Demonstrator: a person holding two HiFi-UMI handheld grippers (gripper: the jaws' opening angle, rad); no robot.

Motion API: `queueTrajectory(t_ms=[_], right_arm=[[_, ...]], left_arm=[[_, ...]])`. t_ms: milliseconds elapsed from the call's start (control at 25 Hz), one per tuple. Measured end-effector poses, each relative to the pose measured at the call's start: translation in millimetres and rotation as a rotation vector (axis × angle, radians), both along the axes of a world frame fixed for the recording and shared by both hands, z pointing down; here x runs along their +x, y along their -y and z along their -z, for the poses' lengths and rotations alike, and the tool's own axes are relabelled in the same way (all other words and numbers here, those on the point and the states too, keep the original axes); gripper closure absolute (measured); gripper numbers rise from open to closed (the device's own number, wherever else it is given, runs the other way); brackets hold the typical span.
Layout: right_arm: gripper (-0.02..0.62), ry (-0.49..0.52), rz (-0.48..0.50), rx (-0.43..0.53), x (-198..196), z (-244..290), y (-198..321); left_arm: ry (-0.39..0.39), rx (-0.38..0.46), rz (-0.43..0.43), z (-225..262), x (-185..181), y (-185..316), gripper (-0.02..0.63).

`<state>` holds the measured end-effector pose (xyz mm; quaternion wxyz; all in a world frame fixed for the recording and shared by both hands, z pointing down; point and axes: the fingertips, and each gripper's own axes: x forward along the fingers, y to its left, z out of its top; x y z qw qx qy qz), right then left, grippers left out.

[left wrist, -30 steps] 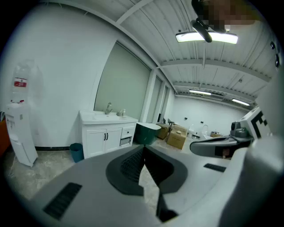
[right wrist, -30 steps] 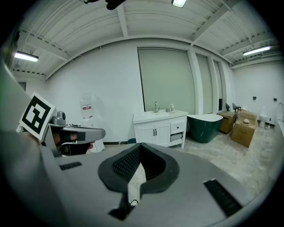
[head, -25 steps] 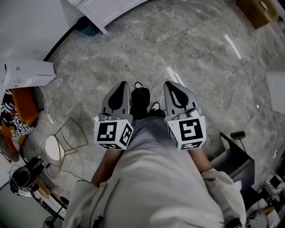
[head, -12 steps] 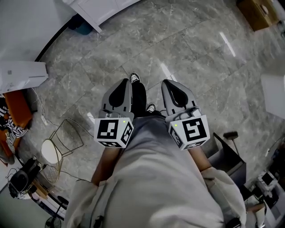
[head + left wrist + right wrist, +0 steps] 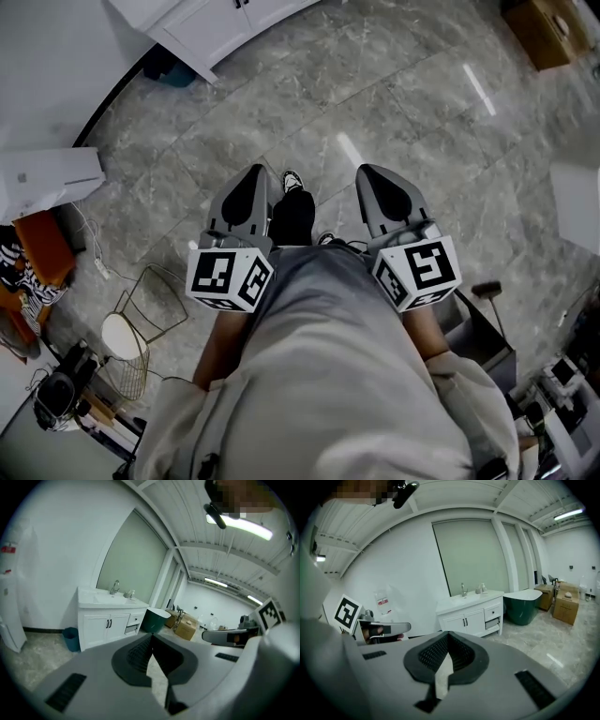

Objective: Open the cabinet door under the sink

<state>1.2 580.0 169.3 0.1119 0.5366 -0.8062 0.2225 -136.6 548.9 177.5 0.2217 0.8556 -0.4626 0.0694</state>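
Note:
The white sink cabinet (image 5: 105, 623) stands some way off against the wall, its two doors shut, with dark handles (image 5: 109, 624) at the middle. It also shows in the right gripper view as the cabinet (image 5: 474, 617), and in the head view its corner (image 5: 211, 26) is at the top left. My left gripper (image 5: 253, 178) and right gripper (image 5: 375, 178) are held side by side at waist height, above the floor and far from the cabinet. Each has its jaws together and holds nothing: left gripper (image 5: 152, 635), right gripper (image 5: 448, 633).
A dark green bathtub (image 5: 530, 604) stands right of the cabinet, with cardboard boxes (image 5: 565, 603) beyond it. A blue bin (image 5: 71, 638) sits left of the cabinet. At my left are a wire stool (image 5: 141, 314) and a white box (image 5: 52, 173); a black dustpan (image 5: 489, 330) lies at my right.
The person has stepped forward: more of the cabinet shows at the top of the head view. The grippers have spread slightly apart, still shut.

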Motion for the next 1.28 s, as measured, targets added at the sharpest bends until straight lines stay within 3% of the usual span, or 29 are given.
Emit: queueTrajectory(t_ms=[120,440,760,1040,1280], right_arm=[[0.588,-0.012,-0.015,0.019,-2.5,6.9,25.1],[0.588,-0.063,-0.056,0.031,-11.7,16.3,79.9],[0.587,-0.061,-0.027,0.027,-34.3,19.4,118.1],[0.586,-0.065,0.057,-0.016,-59.9,15.3,138.2],[0.588,-0.138,-0.014,-0.033,-43.1,3.2,157.9]], left_arm=[[-0.033,-0.035,-0.012,-0.2,-9.8,24.1,0.607],[0.067,0.042,0.020,1.2,-39.4,79.0,0.606],[0.023,0.070,0.004,10.3,-60.4,110.0,0.606],[-0.011,0.085,-0.005,17.0,-69.7,128.2,0.606],[-0.008,0.064,-0.002,8.5,-66.3,143.0,0.606]])
